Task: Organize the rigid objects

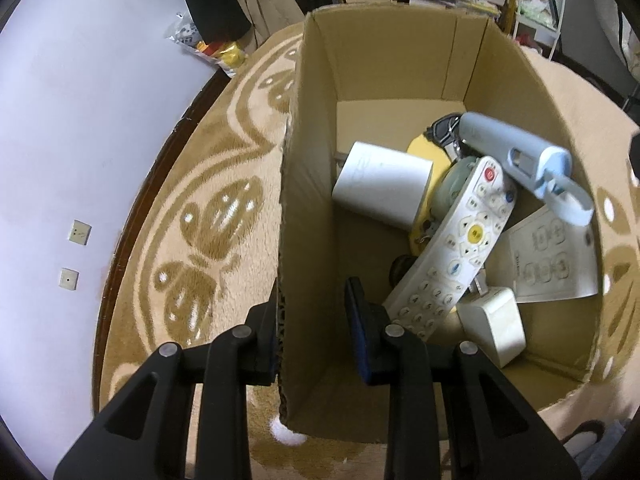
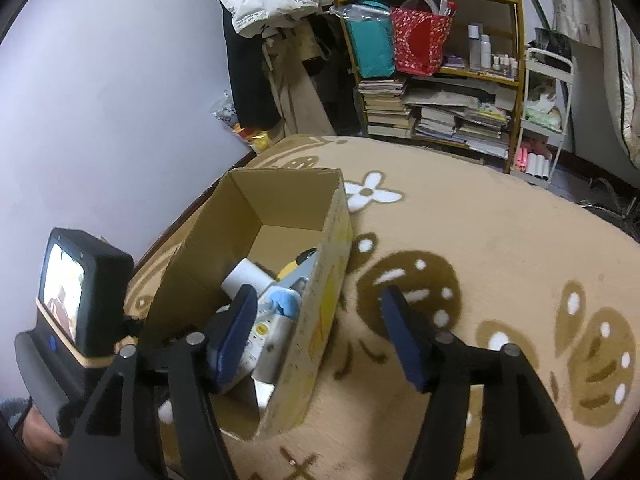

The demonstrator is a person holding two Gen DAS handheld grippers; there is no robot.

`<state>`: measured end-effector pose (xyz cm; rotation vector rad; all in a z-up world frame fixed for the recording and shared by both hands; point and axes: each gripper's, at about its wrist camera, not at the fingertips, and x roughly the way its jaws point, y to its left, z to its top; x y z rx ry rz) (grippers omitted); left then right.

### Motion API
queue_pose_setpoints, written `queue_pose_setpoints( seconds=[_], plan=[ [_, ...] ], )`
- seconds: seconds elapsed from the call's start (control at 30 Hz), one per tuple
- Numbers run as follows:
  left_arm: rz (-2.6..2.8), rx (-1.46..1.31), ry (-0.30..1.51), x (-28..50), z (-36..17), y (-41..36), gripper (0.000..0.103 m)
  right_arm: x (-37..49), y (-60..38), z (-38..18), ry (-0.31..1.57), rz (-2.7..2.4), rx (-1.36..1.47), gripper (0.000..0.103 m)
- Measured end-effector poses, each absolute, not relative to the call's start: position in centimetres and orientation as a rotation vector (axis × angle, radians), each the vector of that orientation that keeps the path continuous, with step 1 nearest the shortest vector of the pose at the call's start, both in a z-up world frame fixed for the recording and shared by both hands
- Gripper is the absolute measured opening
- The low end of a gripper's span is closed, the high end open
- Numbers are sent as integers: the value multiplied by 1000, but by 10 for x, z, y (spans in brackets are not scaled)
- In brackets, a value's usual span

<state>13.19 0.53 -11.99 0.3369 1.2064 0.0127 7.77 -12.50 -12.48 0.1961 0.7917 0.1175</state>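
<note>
An open cardboard box [image 1: 312, 128] stands on a beige patterned carpet [image 1: 208, 220]. Inside it lie a white remote [image 1: 452, 248] with a yellow button, a light blue handheld device [image 1: 520, 152], a white block charger [image 1: 380, 188], a small white adapter [image 1: 492, 320], a flat white remote [image 1: 560, 256] and a yellow object [image 1: 428, 152]. My left gripper [image 1: 316, 312] is open and straddles the box's left wall, one finger outside and one inside. In the right wrist view my right gripper [image 2: 320, 332] is open across the right wall of the box [image 2: 332, 248].
A lilac wall [image 1: 80, 120] with a dark skirting runs close along the box's left side. Behind the carpet stand a shelf of books and bags [image 2: 432, 116], a white cart [image 2: 544, 112] and hanging clothes [image 2: 248, 60]. Open carpet [image 2: 500, 260] lies right of the box.
</note>
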Motion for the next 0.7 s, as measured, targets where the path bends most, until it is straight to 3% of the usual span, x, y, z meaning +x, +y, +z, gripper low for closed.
queue_pose_setpoints(
  seconds=[0.07,0.13,0.17,0.2,0.4,0.43,0.5,0.57,0.7],
  plan=[
    [11,319,1178,129,-112,6,30,71,-127,-121,779,105,187,80],
    [3,295,1140,126,-101,6,42,65,-130,-115,761,98,183,85],
    [-2,278,1119,124,-95,6,54,60,-132,-112,751,93,182,88],
    [-8,263,1093,122,-89,6,60,58,-133,-110,746,90,182,89],
    [-37,204,1012,113,-70,7,64,41,-138,-102,737,74,183,91],
    [-43,193,999,111,-67,8,67,38,-139,-102,736,68,185,92],
    [-50,182,971,108,-62,10,82,29,-142,-100,725,57,191,96],
    [-56,177,938,103,-56,10,89,21,-146,-97,704,52,190,103],
    [-83,178,865,91,-43,6,97,8,-150,-90,683,47,187,103]
  ],
)
